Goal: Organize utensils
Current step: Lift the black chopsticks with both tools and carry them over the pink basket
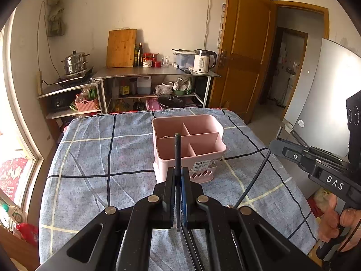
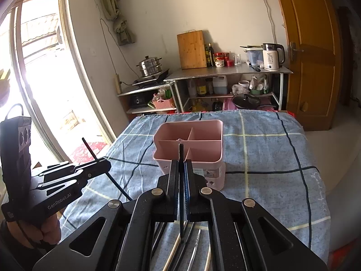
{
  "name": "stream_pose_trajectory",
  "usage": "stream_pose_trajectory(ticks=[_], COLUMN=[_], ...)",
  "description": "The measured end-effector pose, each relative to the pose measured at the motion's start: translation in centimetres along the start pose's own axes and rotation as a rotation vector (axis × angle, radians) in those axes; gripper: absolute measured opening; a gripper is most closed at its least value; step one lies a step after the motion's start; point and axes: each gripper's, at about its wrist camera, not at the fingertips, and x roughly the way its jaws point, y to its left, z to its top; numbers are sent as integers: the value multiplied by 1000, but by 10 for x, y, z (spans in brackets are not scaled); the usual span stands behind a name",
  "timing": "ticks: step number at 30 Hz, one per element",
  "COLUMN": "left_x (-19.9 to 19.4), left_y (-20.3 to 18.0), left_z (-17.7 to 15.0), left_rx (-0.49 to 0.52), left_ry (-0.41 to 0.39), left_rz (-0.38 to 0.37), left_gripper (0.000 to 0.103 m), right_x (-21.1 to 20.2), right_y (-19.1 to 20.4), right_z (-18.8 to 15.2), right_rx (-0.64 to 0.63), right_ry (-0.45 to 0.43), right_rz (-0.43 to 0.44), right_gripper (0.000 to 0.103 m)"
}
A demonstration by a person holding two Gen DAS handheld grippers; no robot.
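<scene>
A pink divided utensil basket (image 1: 163, 166) (image 2: 217, 174) stands upright on the blue checked cloth (image 1: 90, 158), just ahead of both grippers. My left gripper (image 1: 178, 171) (image 2: 107, 164) is shut on a dark chopstick (image 1: 177, 149) (image 2: 89, 149) that sticks up past its fingertips. My right gripper (image 2: 181, 163) (image 1: 274, 144) is shut on another dark chopstick (image 2: 180, 154) (image 1: 252, 180). Both are raised above the cloth, short of the basket's near wall. Several more utensils (image 2: 194, 248) lie on the cloth under my right gripper. One rear compartment holds a small thing I cannot make out.
Behind the table stands a steel shelf (image 1: 158, 72) with a kettle (image 1: 204, 62), a cutting board (image 1: 121, 48) and a steamer pot (image 1: 75, 62). A wooden door (image 1: 244, 52) and a fridge (image 1: 327, 94) are at the right. A bright window (image 2: 45, 79) is at the left.
</scene>
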Motion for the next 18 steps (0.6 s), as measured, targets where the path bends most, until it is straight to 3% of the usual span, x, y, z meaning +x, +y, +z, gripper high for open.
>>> stream_pose_trajectory(ticks=[9, 18], left_x=[-5, -16], left_y=[1, 4], left_z=[7, 48], left_rx=[-24, -51], left_ry=[1, -47], left_rz=[-14, -31], left_gripper=[4, 4], right_x=[-12, -26], right_y=[-2, -4], right_z=[6, 33], right_rx=[-6, -6], right_ry=[-29, -89], right_rz=[6, 13], right_gripper=[4, 4])
